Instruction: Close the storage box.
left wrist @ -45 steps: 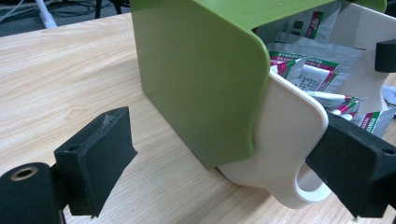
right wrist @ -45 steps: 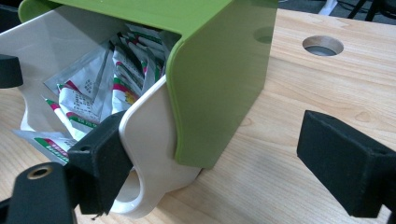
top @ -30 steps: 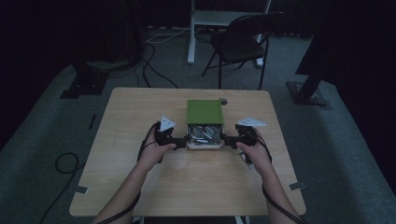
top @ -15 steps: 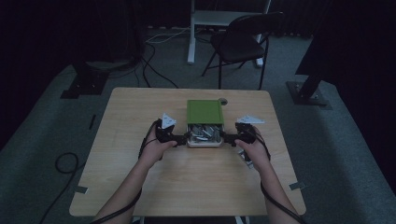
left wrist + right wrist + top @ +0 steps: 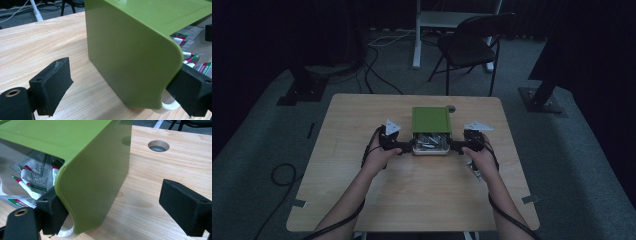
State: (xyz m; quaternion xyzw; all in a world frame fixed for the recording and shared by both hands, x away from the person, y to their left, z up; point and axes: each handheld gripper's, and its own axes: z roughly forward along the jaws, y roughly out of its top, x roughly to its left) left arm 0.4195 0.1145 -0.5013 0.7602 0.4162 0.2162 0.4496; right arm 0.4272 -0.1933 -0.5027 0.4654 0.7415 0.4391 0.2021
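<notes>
Two handheld grippers flank a green box (image 5: 431, 120) near the middle of a wooden table (image 5: 362, 120), seen from the high view. The green box is a cover sitting over a white tray (image 5: 430, 150), whose near end sticks out and shows small red, green and white packets (image 5: 429, 141). The left gripper (image 5: 404, 148) reaches in from the left of the tray's near corner, the right gripper (image 5: 455, 147) from the right.

In the left gripper view, the jaws stand spread wide: one pad lies just beside the near corner of the cover (image 5: 130, 50), by the white rim (image 5: 170, 106) of the tray; the other hangs free over bare wood, well apart from the cover's side. Nothing is clamped.

In the right gripper view, the jaws are likewise spread: one pad sits against the cover's near corner (image 5: 92, 182), above the tray rim (image 5: 65, 231); the other stands clear over the tabletop. A round hole (image 5: 158, 145) in the table lies beyond the cover's far corner. Packets (image 5: 30, 177) show under the cover's open end.
</notes>
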